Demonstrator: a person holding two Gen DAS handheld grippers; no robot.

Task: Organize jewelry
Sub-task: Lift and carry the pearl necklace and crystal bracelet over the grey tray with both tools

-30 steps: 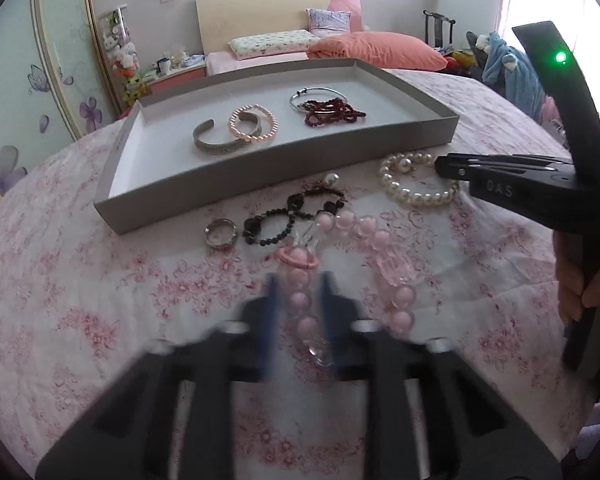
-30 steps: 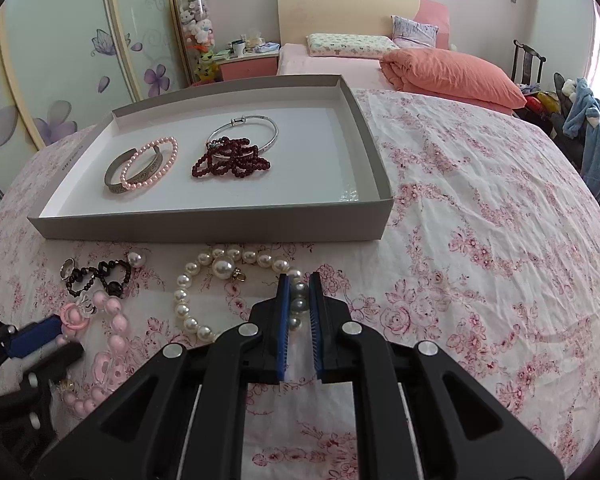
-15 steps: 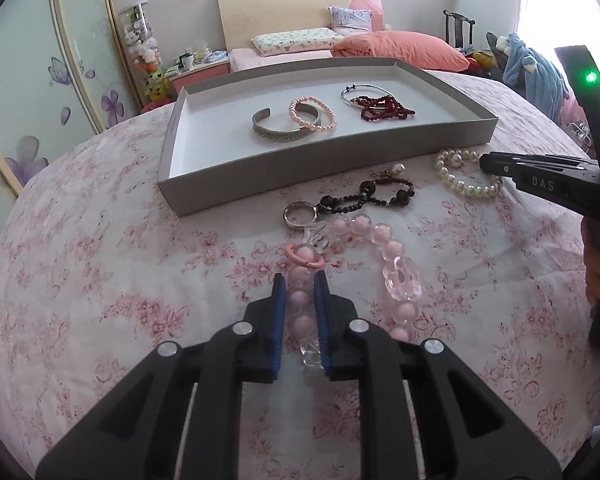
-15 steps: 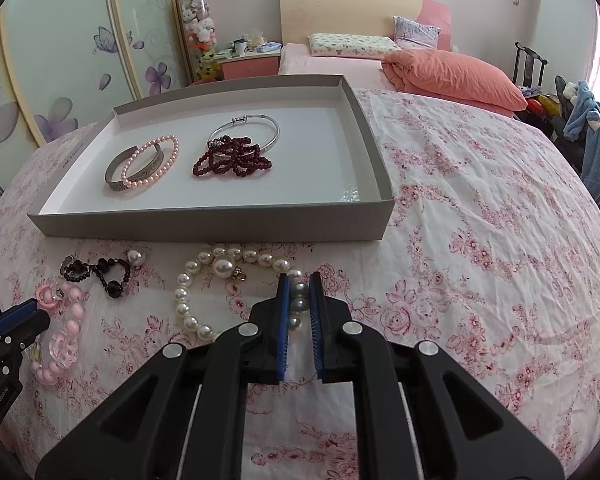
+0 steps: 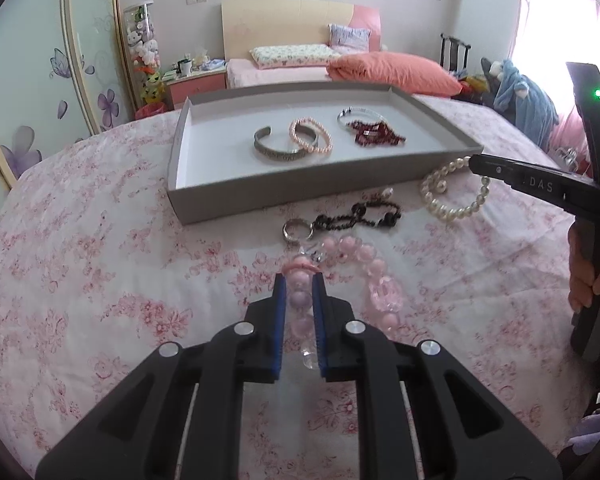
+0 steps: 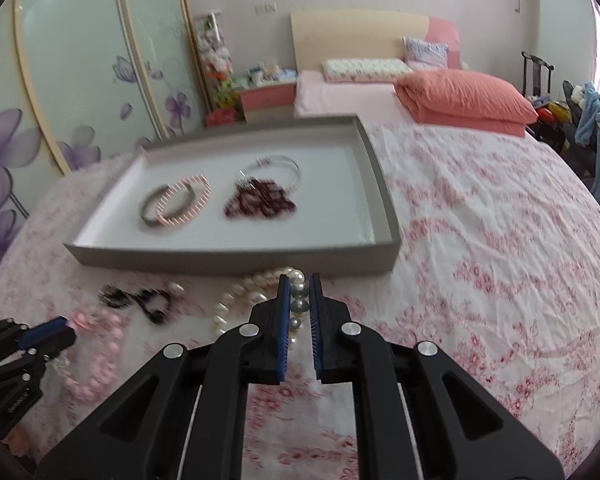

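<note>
The left tool (image 5: 299, 280) is closed narrowly on the pink bead bracelet (image 5: 374, 268), its blue pads pressing a run of beads while the rest of the loop curves away toward 2 o'clock over the flowered bedspread (image 5: 100, 280). The right tool (image 6: 299, 280) is likewise closed tight, gripping the white pearl bracelet (image 6: 240, 300) by a few beads; the strand trails toward 10 o'clock, just in front of the near wall of the gray tray (image 6: 236, 258).

In the left view, a silver ring (image 5: 297, 229) and a black bead bracelet (image 5: 358, 214) lie on the bedspread at 12 o'clock from the left tool, between it and the tray. Inside the tray rest a silver cuff (image 5: 278, 148) touching a pink pearl bracelet (image 5: 311, 138), and at 3 o'clock from them a thin silver bangle (image 5: 358, 114) beside a dark red bead bracelet (image 5: 376, 136). A person's hand (image 5: 590, 264) grips the right tool's handle at the right edge.
</note>
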